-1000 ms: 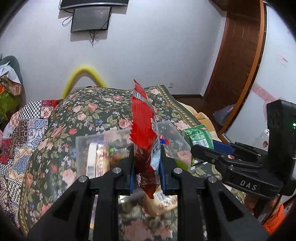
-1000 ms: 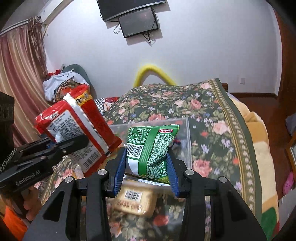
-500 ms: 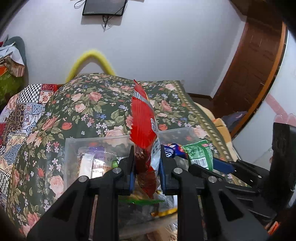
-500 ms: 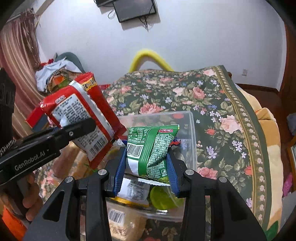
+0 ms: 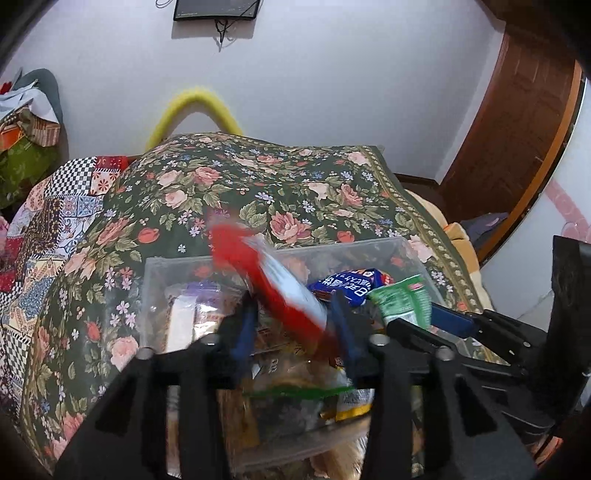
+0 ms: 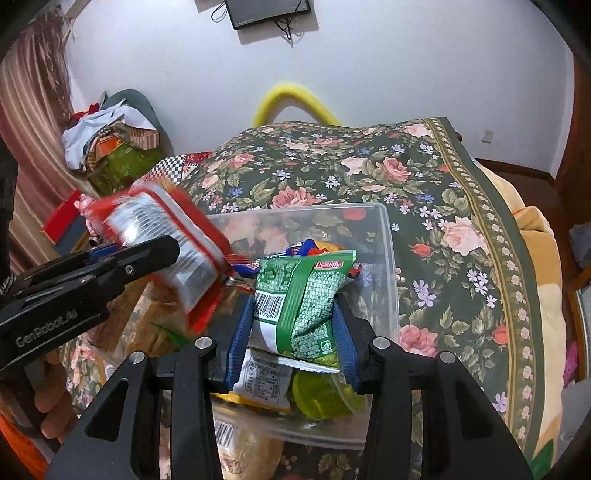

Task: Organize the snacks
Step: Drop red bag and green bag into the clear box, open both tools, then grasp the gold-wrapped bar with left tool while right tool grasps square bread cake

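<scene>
Left gripper [image 5: 291, 325]: over the bin, jaws opening. The red packet is between them, blurred and tilted, leaning toward the right-hand pad; the left-hand pad stands clear of it, so the hold is released.
Red packet [image 5: 273, 284]: red wrapper with a silvery printed face, slanted over the bin's left half. In the right wrist view [image 6: 173, 251] its lower end points down into the bin, beside the black finger marked "GenRobot.AI".
Right gripper [image 6: 291, 332]: over the near edge of the bin, jaws just starting to open, though both blue pads press on the green packet, so it is clenched on it.
Green packet [image 6: 303, 306]: green and white, barcode on its left side, upright between the blue pads above the bin. In the left wrist view [image 5: 402, 302] it shows at the right, past the left gripper.
Bin [image 6: 384, 236]: clear plastic, rectangular, on the floral bedspread [image 6: 424, 192]. Inside lie a blue packet [image 5: 347, 286], a white packet [image 6: 262, 384] with printed text, a lime-green item [image 6: 321, 398] and other wrappers I cannot make out.
Near side of bin: a pale bread-like packet [image 6: 243, 450] with a barcode, just outside the wall.
Hand [image 6: 48, 402]: low left in the right wrist view, gripping the left gripper's handle.
Background: a yellow curved tube [image 5: 195, 107] behind the bed, a dark screen [image 6: 266, 11] on the white wall.
</scene>
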### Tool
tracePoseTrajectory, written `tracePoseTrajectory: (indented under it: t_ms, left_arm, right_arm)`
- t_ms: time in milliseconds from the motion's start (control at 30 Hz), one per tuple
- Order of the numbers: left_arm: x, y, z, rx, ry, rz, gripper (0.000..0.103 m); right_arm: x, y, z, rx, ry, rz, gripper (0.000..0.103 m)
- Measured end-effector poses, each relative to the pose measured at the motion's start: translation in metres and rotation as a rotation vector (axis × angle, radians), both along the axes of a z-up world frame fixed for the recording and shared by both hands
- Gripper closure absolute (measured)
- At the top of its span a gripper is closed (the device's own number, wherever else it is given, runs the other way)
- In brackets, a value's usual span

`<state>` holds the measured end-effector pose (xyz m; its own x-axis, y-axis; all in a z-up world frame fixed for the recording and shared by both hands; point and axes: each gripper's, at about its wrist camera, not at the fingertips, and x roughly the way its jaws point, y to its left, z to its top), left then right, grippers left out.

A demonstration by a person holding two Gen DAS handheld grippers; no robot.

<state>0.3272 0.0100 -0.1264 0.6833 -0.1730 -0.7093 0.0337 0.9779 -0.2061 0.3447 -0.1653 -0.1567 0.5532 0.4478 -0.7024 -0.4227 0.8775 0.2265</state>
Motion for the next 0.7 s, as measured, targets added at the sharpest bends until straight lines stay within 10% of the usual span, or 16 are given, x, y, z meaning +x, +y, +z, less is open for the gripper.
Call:
tracePoseTrajectory:
  t_ms: [700]
  left_arm:
    - [-0.099,0.04,0.048,0.123,-0.072,-0.031,0.027]
  right_arm:
    - [-0.072,-0.022,0.029,0.017,-0.046,0.022,0.046]
